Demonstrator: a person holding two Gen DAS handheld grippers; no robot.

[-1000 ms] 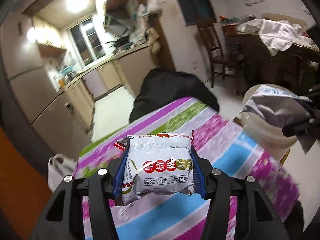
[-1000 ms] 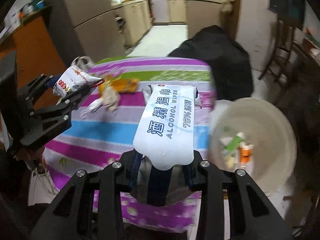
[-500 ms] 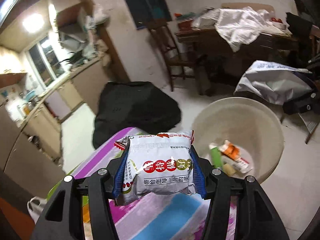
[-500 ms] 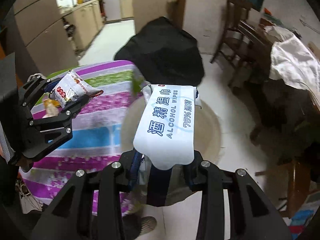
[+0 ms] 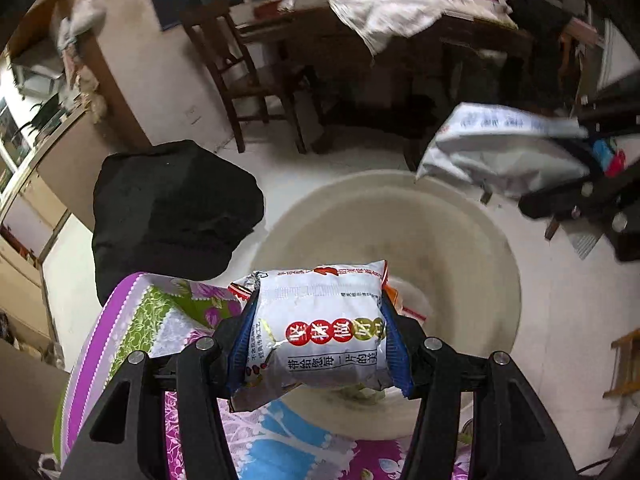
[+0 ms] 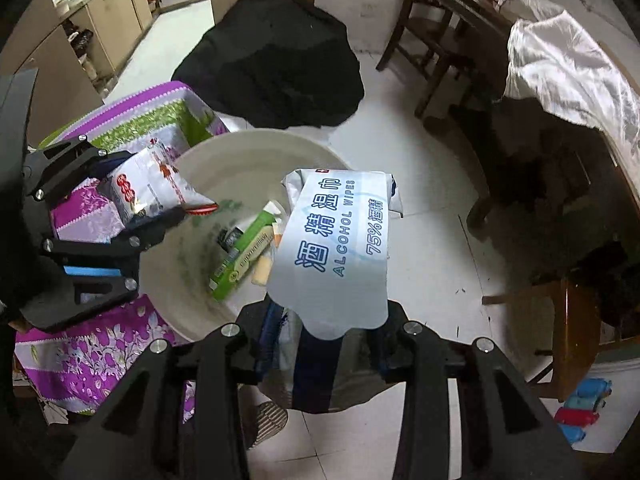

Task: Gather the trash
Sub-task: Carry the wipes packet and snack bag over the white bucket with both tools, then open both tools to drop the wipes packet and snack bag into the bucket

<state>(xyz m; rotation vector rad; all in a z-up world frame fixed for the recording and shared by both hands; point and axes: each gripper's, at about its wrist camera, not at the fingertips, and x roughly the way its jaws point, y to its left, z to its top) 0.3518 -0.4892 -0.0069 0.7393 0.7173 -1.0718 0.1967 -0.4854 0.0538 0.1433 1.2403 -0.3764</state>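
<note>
My left gripper (image 5: 318, 338) is shut on a white snack wrapper (image 5: 320, 328) with red and gold circles, held over the near rim of a round cream bin (image 5: 452, 240). It also shows in the right wrist view (image 6: 156, 192). My right gripper (image 6: 322, 328) is shut on a white alcohol wipes pack (image 6: 340, 240), held above the bin (image 6: 180, 264); the pack also shows in the left wrist view (image 5: 500, 152). In the bin lie a green box (image 6: 240, 260) and other small scraps.
The bin stands on the white tiled floor beside a table with a purple, green and blue striped cloth (image 6: 100, 348). A black bag (image 6: 272, 56) sits behind the bin. Wooden chairs (image 5: 248, 76) and a cluttered wooden table (image 5: 440, 32) stand further off.
Both grippers have swung from over the striped table toward the bin, each still holding its item. The bin now lies directly under them.
</note>
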